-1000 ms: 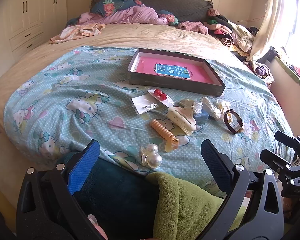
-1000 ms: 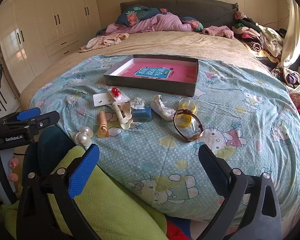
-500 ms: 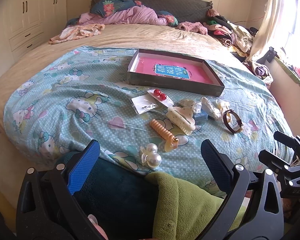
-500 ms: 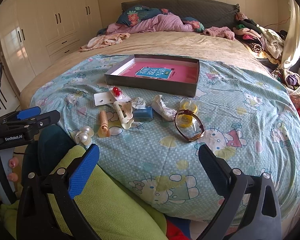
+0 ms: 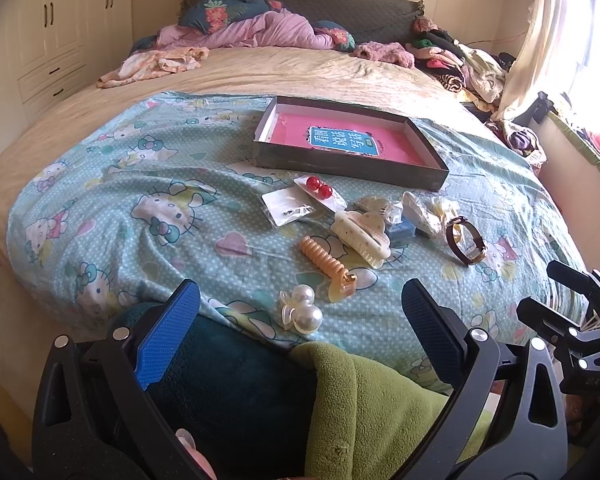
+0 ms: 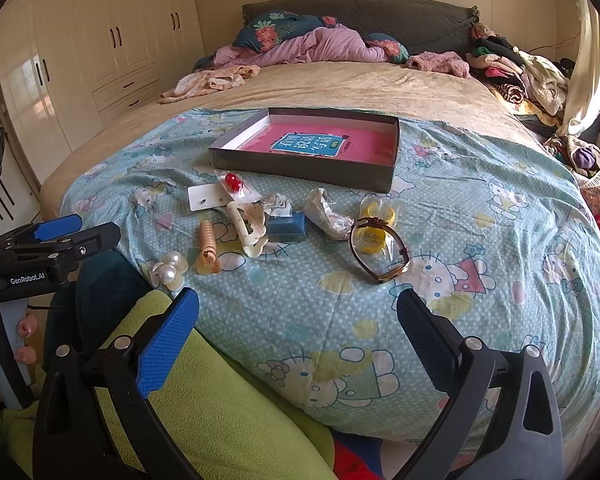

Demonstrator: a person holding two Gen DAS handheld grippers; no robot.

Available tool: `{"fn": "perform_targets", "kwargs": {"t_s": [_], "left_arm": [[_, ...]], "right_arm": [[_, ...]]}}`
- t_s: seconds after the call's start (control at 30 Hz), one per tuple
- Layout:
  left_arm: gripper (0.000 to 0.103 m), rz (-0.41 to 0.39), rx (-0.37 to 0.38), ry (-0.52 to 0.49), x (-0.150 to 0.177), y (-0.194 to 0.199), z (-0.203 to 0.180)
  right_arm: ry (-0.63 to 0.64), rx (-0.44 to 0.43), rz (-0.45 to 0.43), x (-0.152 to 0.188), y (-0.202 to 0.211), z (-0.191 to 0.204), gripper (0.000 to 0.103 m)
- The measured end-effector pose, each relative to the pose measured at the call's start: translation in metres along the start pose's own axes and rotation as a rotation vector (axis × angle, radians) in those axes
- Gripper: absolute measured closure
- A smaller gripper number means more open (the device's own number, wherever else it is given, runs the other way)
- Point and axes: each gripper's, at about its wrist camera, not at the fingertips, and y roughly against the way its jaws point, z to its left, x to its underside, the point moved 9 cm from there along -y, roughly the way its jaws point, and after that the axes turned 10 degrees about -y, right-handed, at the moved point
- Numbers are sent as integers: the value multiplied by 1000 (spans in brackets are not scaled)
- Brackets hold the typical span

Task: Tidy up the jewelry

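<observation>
A shallow dark box with a pink book inside lies on the blue Hello Kitty sheet. In front of it lie loose pieces: a pearl clip, an orange spiral clip, a cream claw clip, red bead earrings, a stud card, a brown watch and a yellow ring piece. My left gripper is open and empty just short of the pearl clip. My right gripper is open and empty, short of the watch.
A green and teal fleece-covered lap lies between the grippers and the bed edge. Pillows and a pink quilt lie at the headboard, clothes pile at the right. White wardrobes stand on the left.
Both views have shifted only slightly; nothing on the bed has moved and both grippers stay open.
</observation>
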Motion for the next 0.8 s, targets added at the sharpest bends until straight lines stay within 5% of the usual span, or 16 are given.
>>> {"fn": "perform_targets", "kwargs": {"t_s": [0.8], "left_arm": [[9, 67, 27, 0, 11, -24, 13]], "right_arm": [[-43, -3, 31, -7, -21, -13, 4]]}}
